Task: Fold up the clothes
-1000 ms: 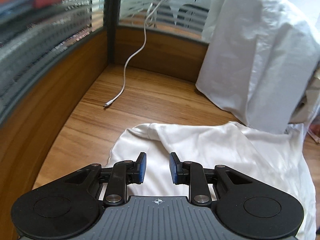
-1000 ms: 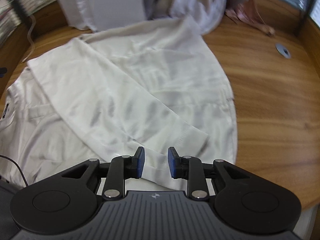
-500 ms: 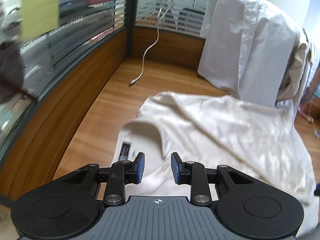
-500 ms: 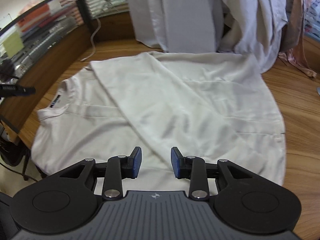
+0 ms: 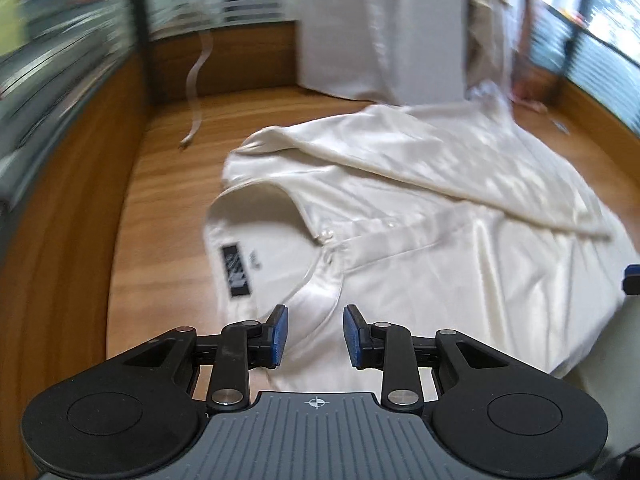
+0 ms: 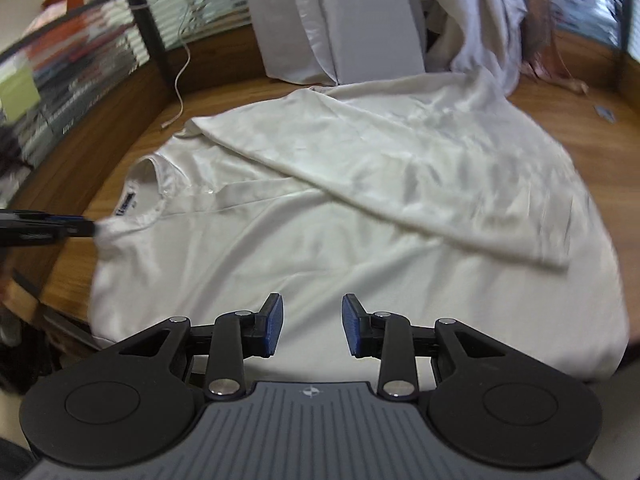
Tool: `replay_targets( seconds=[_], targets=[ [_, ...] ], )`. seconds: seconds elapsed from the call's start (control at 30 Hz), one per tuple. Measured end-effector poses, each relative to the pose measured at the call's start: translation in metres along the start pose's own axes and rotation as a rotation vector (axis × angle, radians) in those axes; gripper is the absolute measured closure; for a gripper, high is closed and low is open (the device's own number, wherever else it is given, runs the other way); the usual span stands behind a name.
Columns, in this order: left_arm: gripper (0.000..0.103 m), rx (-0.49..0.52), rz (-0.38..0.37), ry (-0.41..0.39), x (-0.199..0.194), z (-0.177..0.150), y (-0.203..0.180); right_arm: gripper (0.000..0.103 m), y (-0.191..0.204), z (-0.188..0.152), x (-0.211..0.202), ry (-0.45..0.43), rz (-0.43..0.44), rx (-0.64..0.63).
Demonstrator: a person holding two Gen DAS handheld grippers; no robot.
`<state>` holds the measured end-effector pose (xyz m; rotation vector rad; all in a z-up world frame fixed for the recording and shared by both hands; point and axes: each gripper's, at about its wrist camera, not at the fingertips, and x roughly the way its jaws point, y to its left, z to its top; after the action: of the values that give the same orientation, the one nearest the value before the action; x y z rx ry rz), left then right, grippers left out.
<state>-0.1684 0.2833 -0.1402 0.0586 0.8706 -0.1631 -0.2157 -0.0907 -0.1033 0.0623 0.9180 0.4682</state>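
Both cameras have swung away from the far parts of the garment and now look across the collar end and near side of the white button-up shirt (image 5: pixel 420 240). A second ago the left view showed only a shoulder edge and bare wood, and the right view looked at the folded sleeve's cuff. That sleeve (image 6: pixel 380 184) already lies diagonally across the chest, so one fold looks done, and the hands seem to be repositioning for the next one, probably the near side.

The left tongs (image 5: pixel 315 336) are empty and part open, their jaws opening at this moment. They hover just above the near shoulder, beside the collar with its dark label (image 5: pixel 239 272). The right tongs (image 6: pixel 312 330) are likewise empty, with a moderate gap, over the shirt's near side edge, which hangs slightly past the rim of the desk (image 6: pixel 132 152).

The shirt lies flat on the wooden desk, collar toward the left. Motion blur makes it hard to say whether either pair touches the cloth; they appear just clear of it.
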Motion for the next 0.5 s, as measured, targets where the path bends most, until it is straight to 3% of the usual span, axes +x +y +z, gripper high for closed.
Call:
replay_targets(
  seconds=[0.27, 0.4, 0.5],
  targets=[
    [0.062, 0.067, 0.006, 0.055, 0.056, 0.012, 0.007, 0.066, 0.045, -0.055, -0.012, -0.014, -0.043, 0.052],
    [0.062, -0.002, -0.063, 0.101, 0.067, 0.017, 0.019, 0.066, 0.058, -0.072, -0.016, 0.01, -0.042, 0.051],
    [0.062, -0.123, -0.123, 0.123, 0.069, 0.017, 0.029, 0.062, 0.059, -0.081, -0.019, 0.012, -0.064, 0.054]
  ],
)
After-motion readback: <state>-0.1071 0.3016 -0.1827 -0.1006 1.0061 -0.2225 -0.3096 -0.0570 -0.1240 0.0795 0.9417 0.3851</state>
